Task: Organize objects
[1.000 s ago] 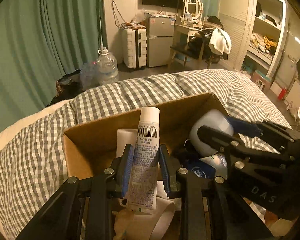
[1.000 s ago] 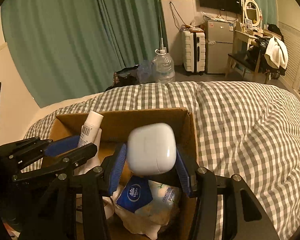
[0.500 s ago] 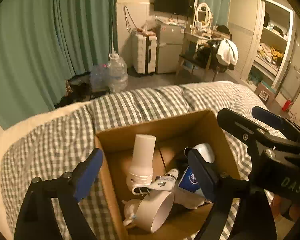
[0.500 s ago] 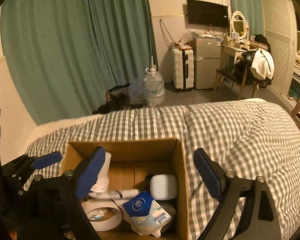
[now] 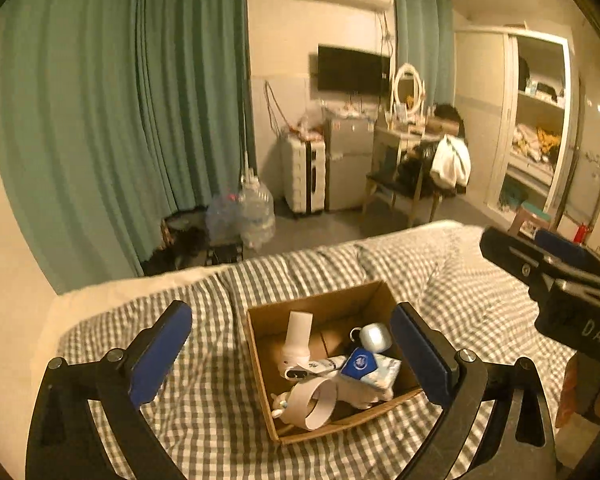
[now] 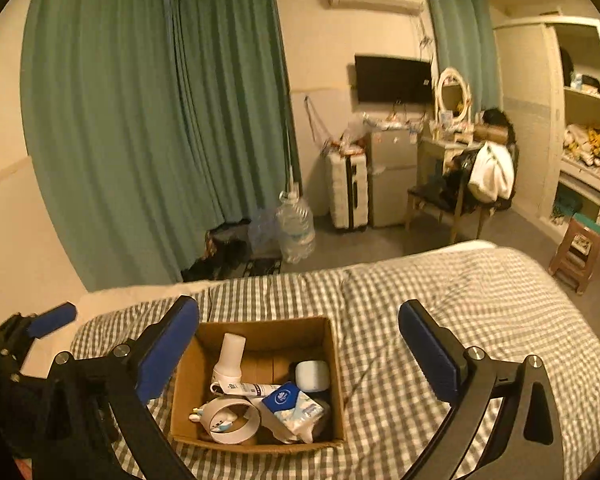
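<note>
A brown cardboard box (image 5: pixel 260 364) (image 6: pixel 334 364) sits on the checked bed. Inside lie a white tube (image 5: pixel 320 365) (image 6: pixel 252 389), a white earbud case (image 5: pixel 375 338) (image 6: pixel 312 375), a tall white bottle (image 5: pixel 298 338) (image 6: pixel 230 360), a blue tissue pack (image 5: pixel 370 366) (image 6: pixel 294 406) and a white tape roll (image 5: pixel 314 400) (image 6: pixel 230 420). My left gripper (image 5: pixel 292 354) is open and empty, held well above the box. My right gripper (image 6: pixel 300 354) is open and empty, also above the box. The right gripper shows at the right edge of the left wrist view (image 5: pixel 560 276).
The grey-checked bed cover (image 6: pixel 440 304) spreads around the box. Green curtains (image 6: pixel 160 120), water jugs (image 6: pixel 296 224), a white suitcase (image 6: pixel 348 190), a small fridge (image 6: pixel 392 176), a chair with clothes (image 6: pixel 472 184), a wooden stool (image 6: pixel 578 254) and open shelves (image 6: pixel 584 140) stand beyond the bed.
My left gripper let go of the tube and my right gripper let go of the earbud case; both now lie in the box. Both grippers opened wide and rose up and back.
</note>
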A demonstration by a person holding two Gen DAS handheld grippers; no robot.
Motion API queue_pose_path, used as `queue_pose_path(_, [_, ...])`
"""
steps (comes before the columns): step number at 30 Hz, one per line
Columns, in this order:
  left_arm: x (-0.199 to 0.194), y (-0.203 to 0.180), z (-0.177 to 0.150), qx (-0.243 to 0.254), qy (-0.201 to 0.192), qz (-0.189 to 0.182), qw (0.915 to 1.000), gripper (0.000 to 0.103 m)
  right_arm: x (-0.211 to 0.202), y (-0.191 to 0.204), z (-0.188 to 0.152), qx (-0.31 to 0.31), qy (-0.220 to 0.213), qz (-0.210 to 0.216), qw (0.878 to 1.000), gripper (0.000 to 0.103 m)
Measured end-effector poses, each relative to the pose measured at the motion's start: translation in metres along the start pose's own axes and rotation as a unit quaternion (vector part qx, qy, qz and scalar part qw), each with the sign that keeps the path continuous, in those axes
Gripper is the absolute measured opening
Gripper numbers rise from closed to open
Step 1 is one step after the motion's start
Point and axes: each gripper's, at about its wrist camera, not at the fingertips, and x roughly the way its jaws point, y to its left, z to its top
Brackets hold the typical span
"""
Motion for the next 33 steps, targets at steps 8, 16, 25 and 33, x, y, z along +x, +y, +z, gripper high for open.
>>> queue_pose_path(8, [-0.060, -0.007, -0.001, 0.021, -0.042, 0.025, 0.9986, 0.103, -0.056, 0.001, -0.003, -0.018, -0.024, -0.003, 1.000, 0.102])
queue_pose_path(16, [-0.066, -0.002, -0.014, -0.008, -0.060, 0.047, 0.9971, 0.103, -0.070, 0.003, -0.023, -0.046, -0.039, 0.000, 0.998, 0.102])
queue_pose_path(25, [-0.052, -0.014, -0.051, 0.000, -0.091, 0.062, 0.9939, 0.103, -0.049, -0.016, -0.065, -0.069, -0.045, -0.008, 0.997, 0.102])
queue_pose_path(33, [-0.024, -0.026, -0.088, -0.037, -0.081, 0.050, 0.9948, 0.103, -0.042, -0.032, -0.102, -0.083, -0.050, 0.004, 0.995, 0.102])
